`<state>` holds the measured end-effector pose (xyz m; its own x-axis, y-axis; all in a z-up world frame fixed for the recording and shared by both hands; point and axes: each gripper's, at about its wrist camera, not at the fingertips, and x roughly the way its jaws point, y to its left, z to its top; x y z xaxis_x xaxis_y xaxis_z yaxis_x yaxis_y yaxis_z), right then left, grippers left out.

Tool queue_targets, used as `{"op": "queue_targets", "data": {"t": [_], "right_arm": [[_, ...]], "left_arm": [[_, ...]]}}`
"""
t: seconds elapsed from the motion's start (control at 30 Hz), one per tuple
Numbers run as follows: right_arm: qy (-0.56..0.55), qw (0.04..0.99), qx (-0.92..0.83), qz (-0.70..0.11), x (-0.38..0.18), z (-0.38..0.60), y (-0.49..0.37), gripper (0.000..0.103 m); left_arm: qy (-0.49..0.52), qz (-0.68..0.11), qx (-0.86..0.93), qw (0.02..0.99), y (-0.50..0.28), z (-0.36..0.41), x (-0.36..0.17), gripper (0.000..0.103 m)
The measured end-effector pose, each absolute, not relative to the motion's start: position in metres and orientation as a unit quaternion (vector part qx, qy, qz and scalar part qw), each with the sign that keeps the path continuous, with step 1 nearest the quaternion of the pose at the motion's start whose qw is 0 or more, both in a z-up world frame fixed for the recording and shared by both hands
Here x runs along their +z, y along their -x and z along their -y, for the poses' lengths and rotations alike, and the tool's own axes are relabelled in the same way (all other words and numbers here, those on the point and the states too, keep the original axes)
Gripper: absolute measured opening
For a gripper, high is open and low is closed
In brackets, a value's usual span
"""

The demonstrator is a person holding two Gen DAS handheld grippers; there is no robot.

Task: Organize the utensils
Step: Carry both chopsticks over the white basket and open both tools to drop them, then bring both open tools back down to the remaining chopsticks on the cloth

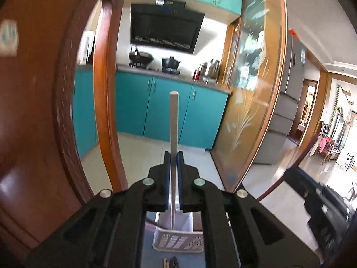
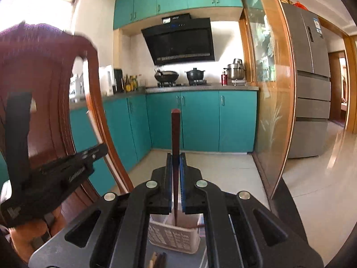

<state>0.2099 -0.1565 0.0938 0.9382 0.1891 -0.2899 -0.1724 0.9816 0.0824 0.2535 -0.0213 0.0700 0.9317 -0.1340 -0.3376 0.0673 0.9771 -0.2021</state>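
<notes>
My left gripper [image 1: 174,154] is shut on a white chopstick [image 1: 173,120] that stands upright between its blue pads, thick end up. Its thin lower end hangs over a white perforated basket [image 1: 178,242] on the grey table below. My right gripper [image 2: 176,155] is shut on a dark reddish-brown chopstick [image 2: 175,138], also upright, its tip pointing down into the same white basket [image 2: 174,240]. More chopsticks [image 2: 158,260] lie on the table in front of the basket. The left gripper's black body [image 2: 55,172], held by a hand, shows at the left of the right wrist view.
A brown wooden chair back [image 1: 40,111] rises close on the left, also seen as the chair back [image 2: 44,89]. Beyond are teal kitchen cabinets [image 2: 200,120], a stove with pots, a glass sliding door [image 2: 272,89] and a steel fridge [image 2: 312,89]. The right gripper's black body [image 1: 319,198] shows at the right.
</notes>
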Motion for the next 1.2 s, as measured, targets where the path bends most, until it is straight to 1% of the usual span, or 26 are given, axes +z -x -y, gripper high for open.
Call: {"op": "queue_targets", "data": {"t": [0.27,0.4,0.47,0.53,0.6,0.67,0.73,0.83,0.9,0.93,1.03,1.07,1.1,1.2], "right_arm": [[-0.032,0.977,0.09,-0.192,0.059,0.161,-0.21,0.007],[-0.041,0.977,0.088,-0.19,0.061,0.168,-0.193,0.01],[-0.038,0.98,0.084,-0.176,0.067,0.171,-0.179,0.013],[-0.039,0.984,0.084,-0.153,0.074,0.175,-0.156,0.023],[-0.047,0.985,0.092,-0.136,0.073,0.179,-0.132,0.03],[-0.053,0.982,0.114,-0.143,0.059,0.179,-0.114,0.032],[-0.048,0.973,0.124,-0.19,0.034,0.175,-0.113,0.032],[-0.037,0.938,0.13,-0.318,-0.035,0.159,-0.136,0.032],[-0.051,0.906,0.152,-0.391,-0.072,0.15,-0.149,0.032],[-0.055,0.894,0.161,-0.415,-0.087,0.145,-0.153,0.032],[-0.039,0.875,0.173,-0.45,-0.111,0.128,-0.157,0.032],[-0.025,0.87,0.175,-0.46,-0.118,0.121,-0.158,0.032],[-0.015,0.868,0.173,-0.465,-0.124,0.116,-0.157,0.032],[0.012,0.861,0.158,-0.483,-0.138,0.102,-0.16,0.032]], "left_arm": [[0.092,-0.2,-0.055,0.974,-0.264,0.023,0.053,0.007],[0.096,-0.212,-0.069,0.97,-0.26,0.024,0.043,0.007],[0.097,-0.214,-0.073,0.969,-0.256,0.025,0.04,0.007],[0.099,-0.212,-0.077,0.969,-0.249,0.025,0.039,0.007],[0.101,-0.208,-0.082,0.969,-0.238,0.023,0.039,0.011],[0.1,-0.204,-0.086,0.97,-0.222,0.02,0.036,0.015],[0.093,-0.209,-0.081,0.97,-0.203,0.016,0.027,0.02],[0.082,-0.243,-0.071,0.964,-0.181,0.012,0.001,0.021],[0.074,-0.27,-0.064,0.958,-0.167,0.01,-0.019,0.023],[0.067,-0.272,-0.059,0.958,-0.16,0.008,-0.026,0.023],[0.009,-0.256,-0.035,0.966,-0.131,0.014,-0.04,0.029],[-0.002,-0.253,-0.033,0.967,-0.123,0.015,-0.043,0.032],[-0.011,-0.252,-0.032,0.967,-0.116,0.016,-0.045,0.035],[-0.015,-0.261,-0.04,0.964,-0.106,0.017,-0.05,0.038]]}}
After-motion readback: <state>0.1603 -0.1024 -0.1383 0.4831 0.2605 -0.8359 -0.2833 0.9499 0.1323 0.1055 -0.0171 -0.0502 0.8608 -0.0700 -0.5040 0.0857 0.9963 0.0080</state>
